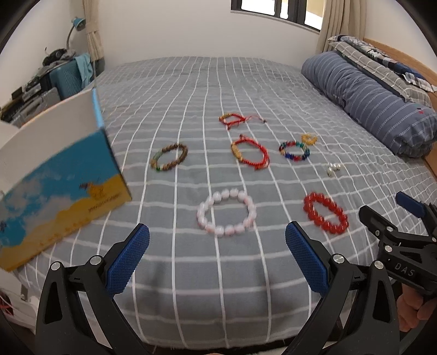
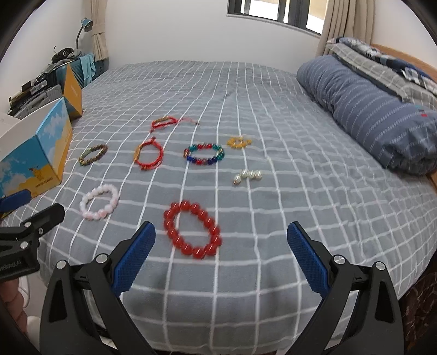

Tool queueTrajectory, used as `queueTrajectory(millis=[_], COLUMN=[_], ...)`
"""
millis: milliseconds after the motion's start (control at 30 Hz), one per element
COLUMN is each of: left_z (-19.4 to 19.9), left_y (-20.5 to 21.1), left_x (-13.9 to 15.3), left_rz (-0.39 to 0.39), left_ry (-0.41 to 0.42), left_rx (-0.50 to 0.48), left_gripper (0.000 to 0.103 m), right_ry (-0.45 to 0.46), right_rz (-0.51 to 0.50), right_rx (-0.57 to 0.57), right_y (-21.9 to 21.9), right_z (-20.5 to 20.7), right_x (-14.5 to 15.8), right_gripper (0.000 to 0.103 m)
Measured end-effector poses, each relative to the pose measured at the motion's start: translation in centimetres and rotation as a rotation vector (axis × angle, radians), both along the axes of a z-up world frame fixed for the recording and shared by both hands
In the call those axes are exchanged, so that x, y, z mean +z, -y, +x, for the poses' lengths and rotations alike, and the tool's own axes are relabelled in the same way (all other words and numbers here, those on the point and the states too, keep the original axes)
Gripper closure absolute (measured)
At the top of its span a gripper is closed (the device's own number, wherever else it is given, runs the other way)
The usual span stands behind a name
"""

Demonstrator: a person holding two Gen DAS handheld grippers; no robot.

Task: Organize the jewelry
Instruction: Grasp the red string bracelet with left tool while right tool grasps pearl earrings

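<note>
Bracelets spread on checked bedspread (image 1: 191,273), red bead bracelet (image 2: 191,230) nearest, both hand-held grippers (image 1: 217,259) (image 2: 221,259) wide apart, empty

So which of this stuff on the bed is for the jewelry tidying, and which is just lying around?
For the job: red bracelet, pink bracelet, wooden bracelet, multicolor bracelet, two red cord bracelets, yellow bracelet, pearls, box.

Lying about: pillow, lamp, suitcase.

Checked bed (image 2: 273,109) carries 7 bracelets (image 2: 191,232), box (image 2: 41,153)
</note>
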State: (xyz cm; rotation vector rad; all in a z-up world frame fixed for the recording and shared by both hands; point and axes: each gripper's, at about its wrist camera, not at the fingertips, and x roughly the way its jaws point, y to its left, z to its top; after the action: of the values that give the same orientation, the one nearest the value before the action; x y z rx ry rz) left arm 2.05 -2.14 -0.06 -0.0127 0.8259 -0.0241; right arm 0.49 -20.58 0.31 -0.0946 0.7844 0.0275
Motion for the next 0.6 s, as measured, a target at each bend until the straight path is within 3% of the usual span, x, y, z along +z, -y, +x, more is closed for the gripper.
queueTrajectory(millis=[233,600], left_z=[5.9,16.6], left_y=[1.4,2.7], left_x=[0.5,-4.3], left_rz=[0.004,0.052], left_ry=[-0.011,-0.143], left_rx=[-0.021,0.0], left_gripper=[0.006,0.006], right_ry=[-0.042,-0.166], right_rz=[0.016,0.01], right_rx=[0.011,-0.062], right_y=[1.4,3.4], right_z=[6.0,14.5], right_x=[0.6,-3.8], right_gripper=[0.01,0.016])
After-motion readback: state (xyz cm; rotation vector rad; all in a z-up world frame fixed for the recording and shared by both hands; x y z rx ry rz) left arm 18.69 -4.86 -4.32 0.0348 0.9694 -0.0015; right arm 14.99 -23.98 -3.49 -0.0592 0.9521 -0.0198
